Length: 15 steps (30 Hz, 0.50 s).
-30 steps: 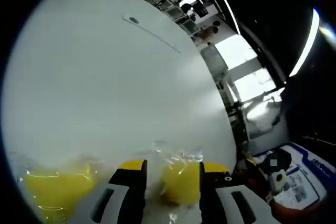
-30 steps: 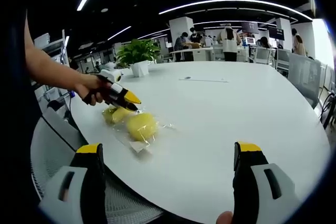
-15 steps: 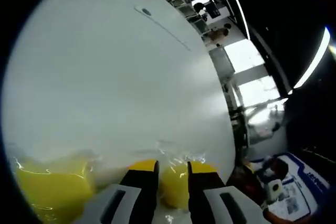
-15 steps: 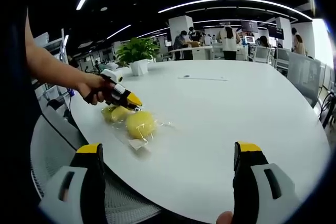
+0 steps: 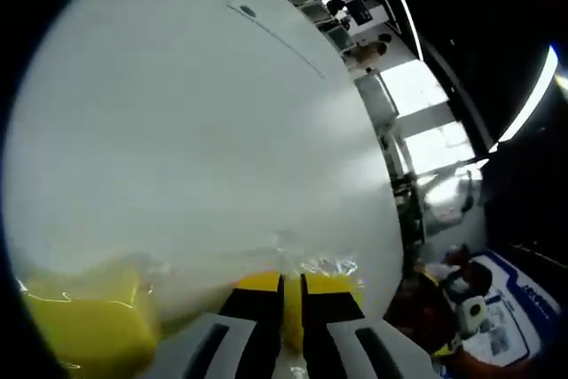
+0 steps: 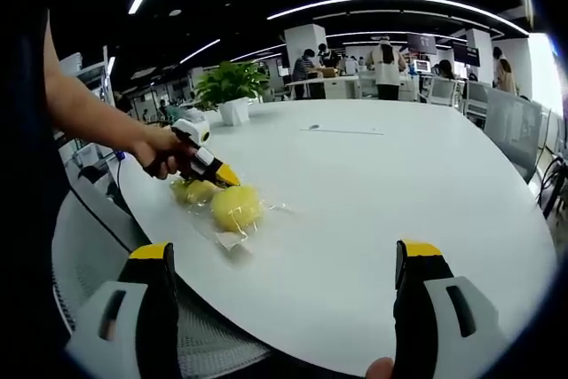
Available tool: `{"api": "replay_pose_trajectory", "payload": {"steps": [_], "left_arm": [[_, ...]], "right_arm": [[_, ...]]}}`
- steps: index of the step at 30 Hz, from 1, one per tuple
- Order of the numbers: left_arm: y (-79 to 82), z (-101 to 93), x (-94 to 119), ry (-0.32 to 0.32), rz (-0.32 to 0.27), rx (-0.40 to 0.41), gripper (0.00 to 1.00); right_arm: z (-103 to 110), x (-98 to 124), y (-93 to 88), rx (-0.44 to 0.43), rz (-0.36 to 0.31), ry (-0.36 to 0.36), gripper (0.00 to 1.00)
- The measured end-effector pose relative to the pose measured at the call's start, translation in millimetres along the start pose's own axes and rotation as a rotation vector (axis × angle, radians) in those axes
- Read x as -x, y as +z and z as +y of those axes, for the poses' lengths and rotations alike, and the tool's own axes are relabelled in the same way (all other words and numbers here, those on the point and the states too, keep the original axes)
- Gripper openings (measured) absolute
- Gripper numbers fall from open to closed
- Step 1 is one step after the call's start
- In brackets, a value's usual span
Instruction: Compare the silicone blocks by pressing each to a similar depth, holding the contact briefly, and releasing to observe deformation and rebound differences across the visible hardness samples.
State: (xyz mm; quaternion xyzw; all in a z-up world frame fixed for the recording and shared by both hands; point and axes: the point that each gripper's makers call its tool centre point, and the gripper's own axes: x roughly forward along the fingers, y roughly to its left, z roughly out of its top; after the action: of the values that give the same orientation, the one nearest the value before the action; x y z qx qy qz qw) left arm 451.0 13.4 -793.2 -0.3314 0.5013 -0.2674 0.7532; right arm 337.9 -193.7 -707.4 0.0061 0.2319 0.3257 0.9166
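In the left gripper view, the left gripper (image 5: 292, 303) has its yellow-tipped jaws pinched almost together, with just a thin sliver of a yellow silicone block (image 5: 293, 330) showing squeezed between them. Crinkly clear plastic wrap (image 5: 324, 265) sits right at the jaw tips. Off to the lower left of that view there's a second yellow silicone block (image 5: 84, 326), bigger in frame and a bit blurry, also under shiny wrap.

In the right gripper view, the right gripper (image 6: 286, 259) is spread wide with nothing between its jaws, hanging off the near edge of the white table (image 6: 399, 184). A grey mesh chair back (image 6: 89, 264) pokes in just below that edge on the left.

Further in, close to the table's left edge, the person's hand (image 6: 160, 150) holds the left gripper (image 6: 222, 177), tips down on the wrapped blocks. Two yellow lumps show there: the rounder one (image 6: 235, 208) nearer the camera and the other (image 6: 193, 191) just behind it, touching or nearly so, both in the same clear wrap. Can't tell from this view which lump the tips are actually on.

Past that, near the far left edge of the table, there's a potted green plant (image 6: 232, 88) in a white pot, and a small dark thing (image 6: 314, 127) with a thin line lying near the far edge. Behind the table are desks and a few people (image 6: 388, 67) standing around under long ceiling light strips (image 6: 390, 3).
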Motion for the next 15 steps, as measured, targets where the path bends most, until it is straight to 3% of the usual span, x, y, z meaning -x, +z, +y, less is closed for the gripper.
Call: {"api": "replay_pose_trajectory", "payload": {"steps": [6, 15], "left_arm": [[1.7, -1.0, -0.7, 0.015, -0.011, -0.063, 0.0], [0.3, 0.0, 0.4, 0.018, -0.007, -0.075, 0.0]], "right_arm": [[0.5, 0.7, -0.9, -0.005, 0.001, -0.005, 0.97], [1.7, 2.1, -3.2, -0.008, 0.0, -0.006, 0.97]]}}
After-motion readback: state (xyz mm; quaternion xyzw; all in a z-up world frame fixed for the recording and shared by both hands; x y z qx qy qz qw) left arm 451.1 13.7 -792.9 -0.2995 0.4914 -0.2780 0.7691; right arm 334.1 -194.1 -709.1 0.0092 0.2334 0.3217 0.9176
